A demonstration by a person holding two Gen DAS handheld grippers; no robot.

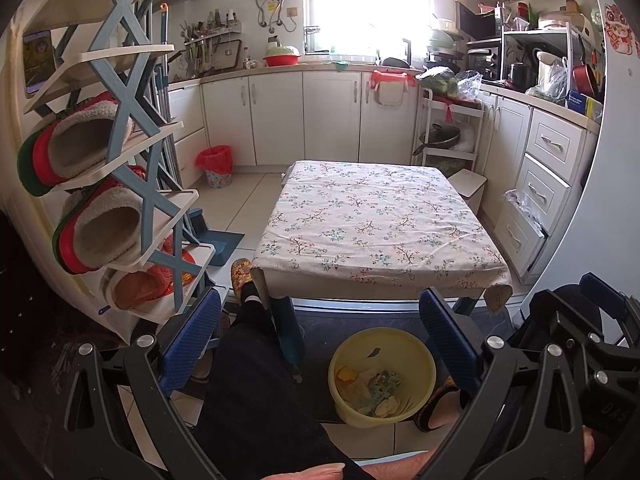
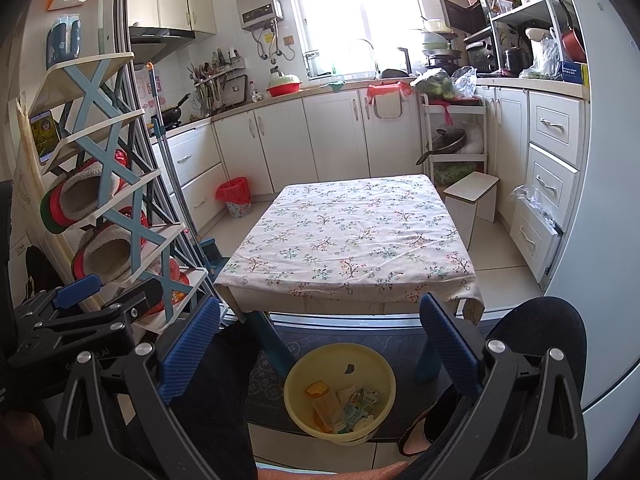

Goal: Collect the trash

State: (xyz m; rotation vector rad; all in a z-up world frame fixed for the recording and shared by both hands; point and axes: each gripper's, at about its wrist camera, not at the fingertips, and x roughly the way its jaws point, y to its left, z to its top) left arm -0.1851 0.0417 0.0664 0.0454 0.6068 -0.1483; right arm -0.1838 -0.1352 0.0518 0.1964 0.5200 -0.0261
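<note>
Your left gripper (image 1: 320,336) and right gripper (image 2: 320,344) both hang with blue fingers spread wide and nothing between them, low above the yellow bin (image 1: 382,376) (image 2: 340,392) on the floor before the table (image 1: 380,224) (image 2: 352,240). The right gripper's black frame reads "DAS" in the left view; writing on the left one's body is too cut off to read. The bin stands upright, mouth up, holding the trash (image 1: 372,390) (image 2: 340,402), a jumble of wrappers and an orange piece with no clear long axis.
</note>
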